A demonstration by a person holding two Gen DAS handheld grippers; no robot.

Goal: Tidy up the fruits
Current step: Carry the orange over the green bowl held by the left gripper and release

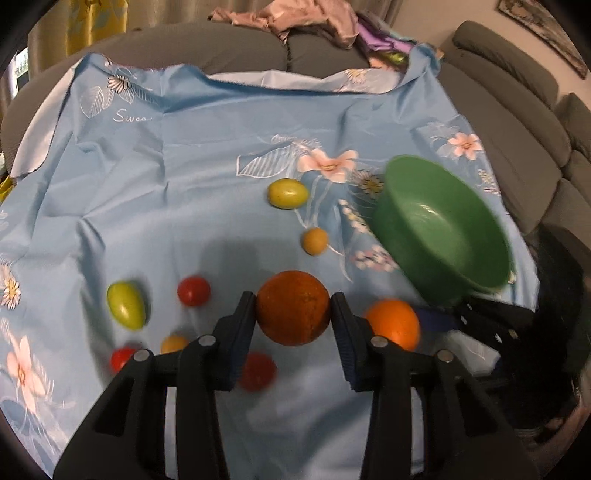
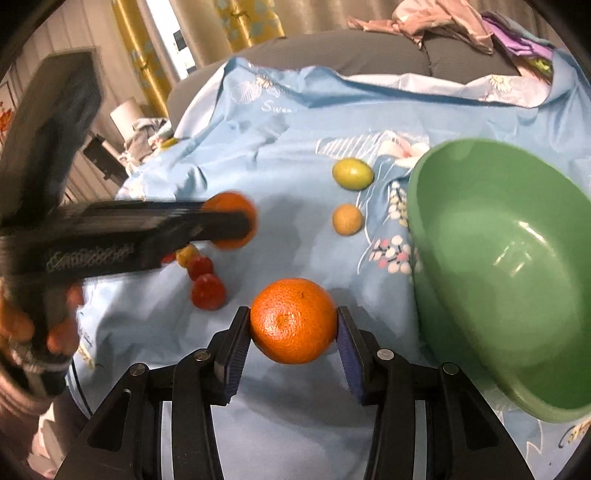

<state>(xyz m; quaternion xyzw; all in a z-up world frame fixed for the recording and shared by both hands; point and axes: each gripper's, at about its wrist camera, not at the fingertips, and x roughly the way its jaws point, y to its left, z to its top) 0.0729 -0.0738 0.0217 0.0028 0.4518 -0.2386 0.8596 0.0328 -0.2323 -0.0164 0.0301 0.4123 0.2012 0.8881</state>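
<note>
My left gripper is shut on a dark orange and holds it above the blue floral cloth. My right gripper is shut on a bright orange, which also shows in the left wrist view. The left gripper and its orange show blurred at the left of the right wrist view. A green bowl stands on the cloth to the right and fills the right side of the right wrist view; it looks empty.
On the cloth lie two yellow-green fruits, a small yellow-orange fruit, another, and red tomatoes. A grey sofa curves behind and to the right, with clothes on it.
</note>
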